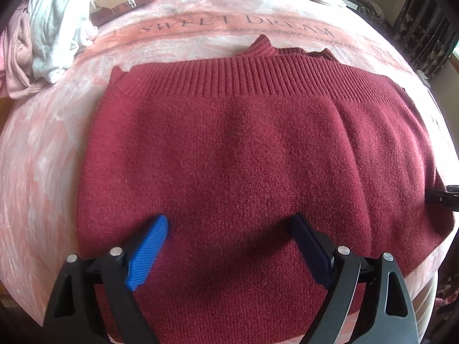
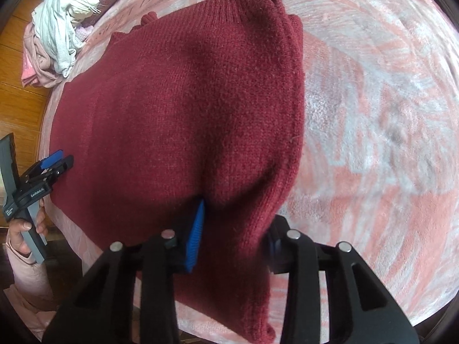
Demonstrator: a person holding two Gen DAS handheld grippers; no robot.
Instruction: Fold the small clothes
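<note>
A dark red knit sweater (image 1: 229, 132) lies partly folded on a pink bedspread (image 1: 43, 157), ribbed hem toward the far side. My left gripper (image 1: 229, 220) stands open just over its near part, blue fingers spread wide on the knit with no fabric gathered between them. In the right wrist view the sweater (image 2: 172, 100) has its right edge doubled over. My right gripper (image 2: 236, 220) is shut on that bunched fold; the blue left pad (image 2: 198, 229) presses the knit and the right pad is mostly hidden by cloth. The left gripper (image 2: 57, 163) shows at the sweater's left edge.
A heap of pale and pink clothes (image 1: 48, 34) sits at the bed's far left corner, also seen as the clothes heap (image 2: 60, 28). A hand (image 2: 25, 229) holds the left gripper's handle. Wooden floor (image 2: 20, 86) lies beyond the bed's left edge. Bedspread (image 2: 373, 114) stretches right of the sweater.
</note>
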